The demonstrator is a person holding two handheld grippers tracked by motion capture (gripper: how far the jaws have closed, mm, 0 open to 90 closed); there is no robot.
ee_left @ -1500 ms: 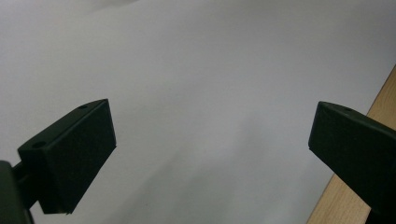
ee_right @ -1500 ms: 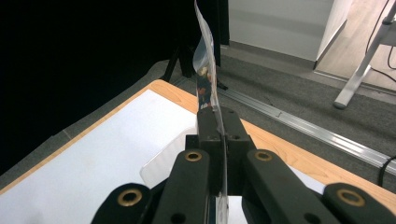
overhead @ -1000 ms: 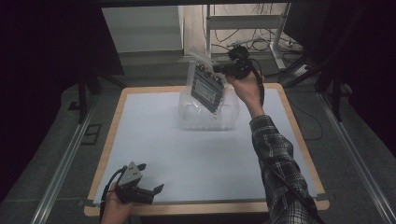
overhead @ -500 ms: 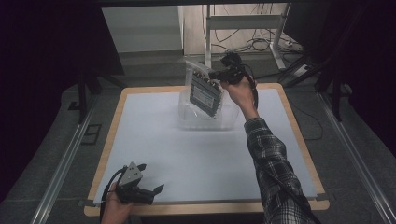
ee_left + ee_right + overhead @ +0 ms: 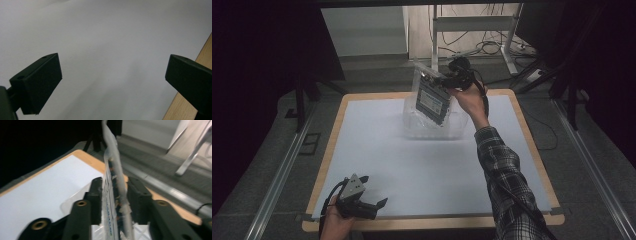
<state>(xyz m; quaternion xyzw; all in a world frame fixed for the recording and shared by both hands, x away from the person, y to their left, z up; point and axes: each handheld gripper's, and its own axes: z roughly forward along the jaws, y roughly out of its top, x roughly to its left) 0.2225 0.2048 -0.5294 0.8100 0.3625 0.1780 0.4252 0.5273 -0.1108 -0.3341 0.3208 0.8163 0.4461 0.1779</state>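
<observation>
1. high view: the right gripper (image 5: pixel 440 80) is up over the far middle of the white-topped table with a pale wooden rim (image 5: pixel 412 170). it has a clear plastic packet with a dark flat board inside (image 5: pixel 432 100) by the packet's top corner. the packet hangs tilted, its long axis running down and towards the near side. its lower end is over, or just inside, the clear plastic tub (image 5: pixel 412 131) standing right below. so the tub lies straight under the tongs, and i judge the coming move to be a short drop or lowering along that axis. the left gripper (image 5: pixel 373 190) rests at the near left corner, well apart from the tub, so the right hand is by far the nearer.

2. left gripper view: the left gripper (image 5: pixel 112 80) has its jaws spread wide with nothing between them. bare white table top (image 5: pixel 105 37) lies ahead and the wooden rim (image 5: pixel 176 112) is off to one side.

3. right gripper view: the right gripper (image 5: pixel 114 195) looks along the packet (image 5: pixel 112 170) edge-on, upright between the jaws. the jaws have just been opening and stand part-way apart, yet the pads seem to lie against both faces of the packet. the tub (image 5: pixel 72 203) shows just below and beyond the jaws.
</observation>
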